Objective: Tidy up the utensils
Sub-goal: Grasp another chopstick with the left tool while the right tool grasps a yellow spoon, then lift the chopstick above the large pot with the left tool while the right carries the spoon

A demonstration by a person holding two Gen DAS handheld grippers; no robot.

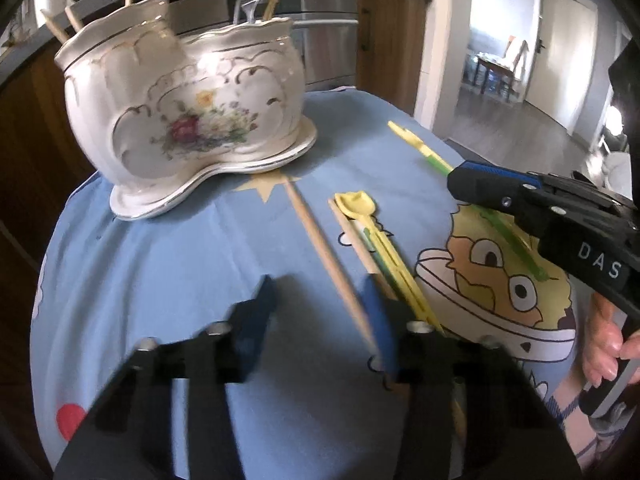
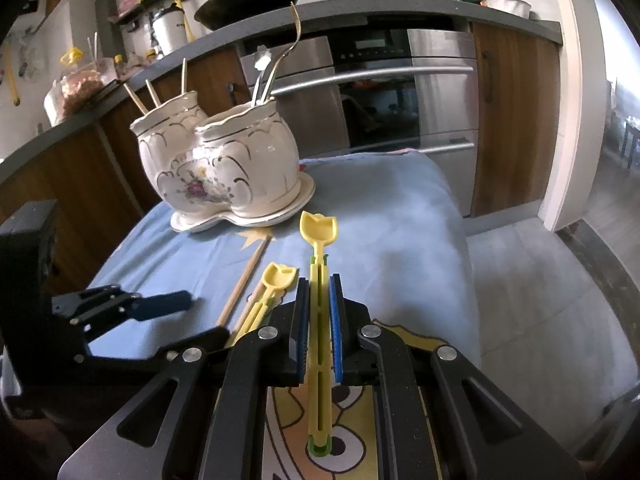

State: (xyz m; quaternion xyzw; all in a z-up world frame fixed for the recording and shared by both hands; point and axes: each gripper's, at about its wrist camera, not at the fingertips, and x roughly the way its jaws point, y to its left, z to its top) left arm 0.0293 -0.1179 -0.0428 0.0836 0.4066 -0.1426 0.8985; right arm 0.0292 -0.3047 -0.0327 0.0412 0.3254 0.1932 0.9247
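A white floral ceramic holder (image 1: 192,112) (image 2: 224,168) stands on its saucer at the back of the table; wooden chopsticks stick out of its left cup and metal spoons out of its right. My left gripper (image 1: 320,284) (image 2: 176,302) is low over the cloth, jaws apart. A loose wooden chopstick (image 1: 320,248) (image 2: 244,280) lies between them, close to the right finger. A second chopstick (image 1: 352,236) and a small yellow tulip-headed spoon (image 1: 356,204) (image 2: 276,276) lie just to the right. My right gripper (image 2: 320,280) (image 1: 460,180) is shut on a longer yellow and green tulip-headed spoon (image 2: 320,308), held above the cloth.
A blue cartoon-print cloth (image 1: 180,260) (image 2: 400,220) covers the small table, which drops off on the right to a grey floor. A steel oven (image 2: 400,92) and wooden cabinets stand behind, with a wok on the counter. A person's hand (image 1: 608,344) grips the right handle.
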